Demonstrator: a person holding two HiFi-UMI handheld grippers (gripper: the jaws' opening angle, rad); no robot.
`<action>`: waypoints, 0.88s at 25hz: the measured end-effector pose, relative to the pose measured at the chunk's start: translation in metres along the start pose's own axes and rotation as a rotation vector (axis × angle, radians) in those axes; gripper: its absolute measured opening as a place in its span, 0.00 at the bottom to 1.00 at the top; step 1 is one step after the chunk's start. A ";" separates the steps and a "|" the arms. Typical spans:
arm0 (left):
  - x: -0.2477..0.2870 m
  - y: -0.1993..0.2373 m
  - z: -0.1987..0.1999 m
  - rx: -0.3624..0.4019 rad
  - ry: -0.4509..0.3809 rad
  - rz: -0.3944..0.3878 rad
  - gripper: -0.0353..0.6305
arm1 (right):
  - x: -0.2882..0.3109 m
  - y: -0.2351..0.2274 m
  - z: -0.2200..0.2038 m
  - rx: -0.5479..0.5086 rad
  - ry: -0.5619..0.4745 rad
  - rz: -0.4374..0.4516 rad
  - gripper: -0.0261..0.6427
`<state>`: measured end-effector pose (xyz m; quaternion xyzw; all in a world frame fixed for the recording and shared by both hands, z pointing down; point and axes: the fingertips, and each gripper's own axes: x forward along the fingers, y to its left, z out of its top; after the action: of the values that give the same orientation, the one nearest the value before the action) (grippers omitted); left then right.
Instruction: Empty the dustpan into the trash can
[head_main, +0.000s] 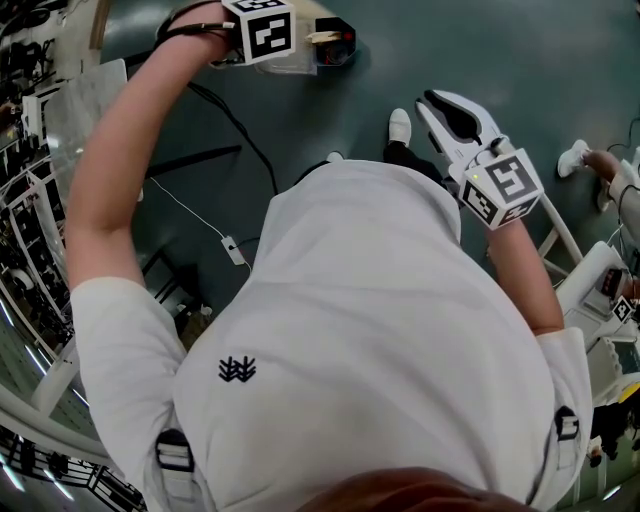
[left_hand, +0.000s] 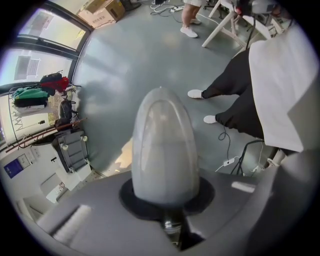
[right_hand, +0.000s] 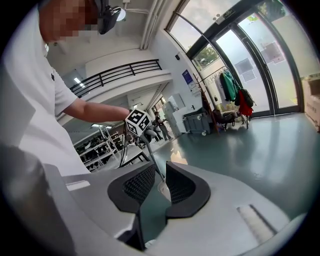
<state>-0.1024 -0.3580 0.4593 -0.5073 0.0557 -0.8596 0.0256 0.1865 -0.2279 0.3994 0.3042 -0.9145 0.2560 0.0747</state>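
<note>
Fingers of left gripper (left_hand: 165, 195) clamp a pale rounded part (left_hand: 162, 145), likely the dustpan's; right gripper (right_hand: 159, 187) slightly apart, empty. Trash can unseen; I'd carry it level.

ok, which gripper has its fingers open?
The right gripper: its black fingers stand apart, with a clear gap between them. The left gripper is instead closed around a pale rounded object.

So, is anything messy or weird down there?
Only loose cables: a thin white cable and a black cable trail across the dark green floor near the person's white shoe. No spill shows.
</note>
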 end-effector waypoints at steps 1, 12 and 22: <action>0.001 -0.001 -0.004 -0.010 0.000 -0.004 0.18 | 0.002 0.001 0.000 -0.003 0.003 0.004 0.11; 0.021 -0.065 -0.098 -0.268 -0.112 -0.059 0.18 | 0.035 0.045 -0.002 -0.107 0.045 0.054 0.11; 0.062 -0.186 -0.198 -0.568 -0.324 -0.066 0.18 | 0.080 0.141 -0.022 -0.187 0.098 0.079 0.11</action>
<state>-0.3035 -0.1663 0.4414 -0.6259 0.2721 -0.7181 -0.1362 0.0377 -0.1616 0.3825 0.2468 -0.9410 0.1867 0.1372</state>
